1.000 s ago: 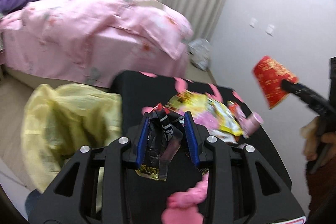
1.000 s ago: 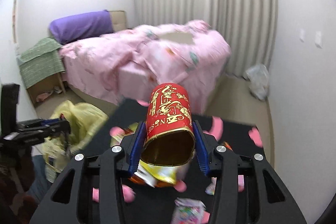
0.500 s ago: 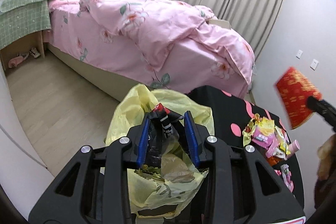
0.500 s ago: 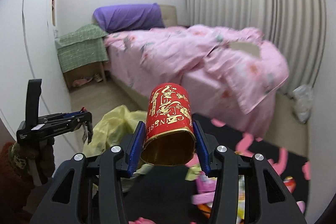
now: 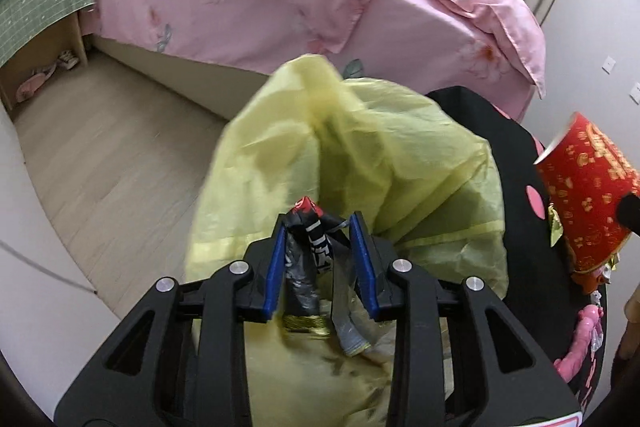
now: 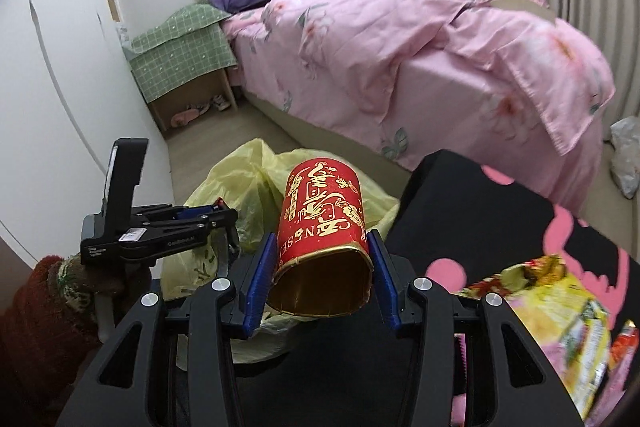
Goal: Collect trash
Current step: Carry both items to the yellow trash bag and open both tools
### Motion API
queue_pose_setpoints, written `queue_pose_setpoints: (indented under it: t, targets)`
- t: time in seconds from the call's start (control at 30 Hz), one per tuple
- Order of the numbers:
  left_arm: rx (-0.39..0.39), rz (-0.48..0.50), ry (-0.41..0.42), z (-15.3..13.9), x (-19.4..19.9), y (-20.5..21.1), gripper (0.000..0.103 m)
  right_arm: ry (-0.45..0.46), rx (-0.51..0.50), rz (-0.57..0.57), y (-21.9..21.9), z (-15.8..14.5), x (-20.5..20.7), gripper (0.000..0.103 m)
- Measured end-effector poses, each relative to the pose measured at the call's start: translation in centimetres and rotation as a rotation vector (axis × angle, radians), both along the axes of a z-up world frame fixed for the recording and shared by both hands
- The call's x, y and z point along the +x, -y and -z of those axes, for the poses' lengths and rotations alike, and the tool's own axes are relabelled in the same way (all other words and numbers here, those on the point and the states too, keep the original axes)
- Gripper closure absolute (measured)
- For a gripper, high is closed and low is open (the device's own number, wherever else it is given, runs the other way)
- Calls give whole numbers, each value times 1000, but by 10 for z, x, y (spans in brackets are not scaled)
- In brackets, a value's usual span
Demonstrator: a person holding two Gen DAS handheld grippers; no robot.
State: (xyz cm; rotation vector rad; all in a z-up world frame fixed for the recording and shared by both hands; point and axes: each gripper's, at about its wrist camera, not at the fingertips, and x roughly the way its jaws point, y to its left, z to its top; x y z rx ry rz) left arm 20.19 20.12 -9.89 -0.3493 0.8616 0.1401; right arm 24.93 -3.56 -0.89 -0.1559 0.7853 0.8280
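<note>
Left tongs are pinching a black snack wrapper over the yellow trash bag just ahead, right tongs are clamping a red paper cup beside it, while wrappers are remaining on the desk rightward, uncollected.

Thin, crinkled, translucent yellow plastic for the trash bag; glossy black foil on the wrapper; shiny red card with gold print and gold lining on the tube; matt black plastic with blue rubbery pads on the fingers; soft pink cotton on the bed; pale wood-grain floor
</note>
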Motion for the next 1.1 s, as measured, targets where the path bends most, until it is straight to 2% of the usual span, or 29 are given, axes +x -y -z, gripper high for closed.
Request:
queue_pose_setpoints:
  t: [0.1,0.2,0.23,0.3,0.4,0.5,0.67,0.77,0.93,1.1]
  targets:
    - [9,9,7,1,-6,2,74,-45,-5,-41,-18,16,8,59]
    - [-39,18,38,-2,-10,0,71,-86,0,-62,-32,29,16,56]
    - [-73,18,56,-5,-13,-3,66,-95,-9,-64,-38,35,18,55]
    - [-127,14,85,-11,-18,-7,43,-118,-22,-68,-44,43,23,51]
    - [-157,-3,119,-24,-24,-12,32,-127,-40,-49,-45,51,28,48]
    - [-137,-35,154,-38,-31,-14,27,-92,-45,-38,-40,47,25,47]
    - [-85,-73,209,-61,-44,-8,23,-40,-5,-13,-16,27,16,46]
    - [-61,-63,234,-73,-48,6,20,-6,2,18,5,13,7,46]
    - [-52,17,267,-85,-49,41,19,99,-46,107,55,-5,-14,46]
    - [-37,133,306,-96,-42,92,14,169,-41,236,126,-22,-34,46]
